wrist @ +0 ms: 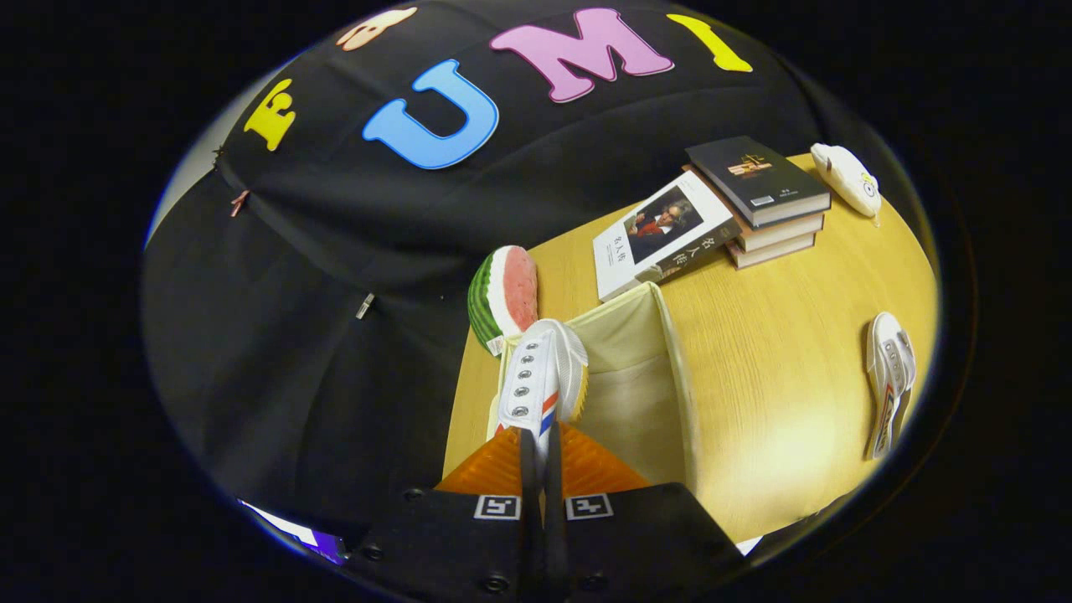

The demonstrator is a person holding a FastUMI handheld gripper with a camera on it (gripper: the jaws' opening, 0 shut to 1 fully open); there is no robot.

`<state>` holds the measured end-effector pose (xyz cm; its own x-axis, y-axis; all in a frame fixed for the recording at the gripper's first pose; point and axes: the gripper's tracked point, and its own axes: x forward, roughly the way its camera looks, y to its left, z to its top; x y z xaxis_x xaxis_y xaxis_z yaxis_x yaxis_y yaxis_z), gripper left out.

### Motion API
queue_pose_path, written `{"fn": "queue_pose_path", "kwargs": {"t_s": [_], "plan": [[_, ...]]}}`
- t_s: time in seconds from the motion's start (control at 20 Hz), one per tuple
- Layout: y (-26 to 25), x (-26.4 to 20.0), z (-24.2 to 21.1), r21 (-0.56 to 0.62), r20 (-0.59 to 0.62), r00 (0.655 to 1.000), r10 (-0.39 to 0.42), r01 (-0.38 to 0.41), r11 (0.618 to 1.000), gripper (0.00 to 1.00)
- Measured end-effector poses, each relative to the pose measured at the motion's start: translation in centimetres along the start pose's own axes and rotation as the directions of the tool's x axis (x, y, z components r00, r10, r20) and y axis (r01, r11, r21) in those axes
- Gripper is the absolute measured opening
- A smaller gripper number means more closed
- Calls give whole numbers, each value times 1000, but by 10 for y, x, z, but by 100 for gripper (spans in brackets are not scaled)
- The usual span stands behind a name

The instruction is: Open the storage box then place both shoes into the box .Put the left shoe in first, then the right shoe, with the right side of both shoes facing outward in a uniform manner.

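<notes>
My gripper [541,456] is shut on a white shoe [540,377] with metal eyelets and a red and blue stripe, both fingers pressing its sides. The shoe hangs toe-away over the near left part of the open cream fabric storage box [662,394], which sits on the wooden table [779,377] just beyond my fingers. The box's inside looks bare where it shows. The second white shoe [889,381] lies on its side on the table, well to the right of the box and apart from it.
A watermelon-slice toy [504,297] stands just beyond the box on its left. Behind the box lies a white book with a portrait [662,234], leaning on a stack of books [762,201]. A white cased object [847,177] lies at the far right. Bare tabletop separates box and second shoe.
</notes>
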<state>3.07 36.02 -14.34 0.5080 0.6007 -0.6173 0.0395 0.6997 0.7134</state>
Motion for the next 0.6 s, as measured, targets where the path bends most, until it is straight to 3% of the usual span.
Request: {"fn": "queue_pose_path", "kwargs": {"t_s": [0.25, 0.4, 0.45, 0.5, 0.6], "plan": [[9, 23, -10, 39, -10, 999, -46, 47, 998, 5], [9, 36, -33, 56, -105, 993, -51, 57, 997, 5], [15, 39, -43, 81, -142, 990, -13, 25, 996, 6], [25, 43, -48, 107, -161, 986, 39, -22, 994, 9], [39, 42, -54, 130, -197, 974, 115, -91, 987, 45]]}}
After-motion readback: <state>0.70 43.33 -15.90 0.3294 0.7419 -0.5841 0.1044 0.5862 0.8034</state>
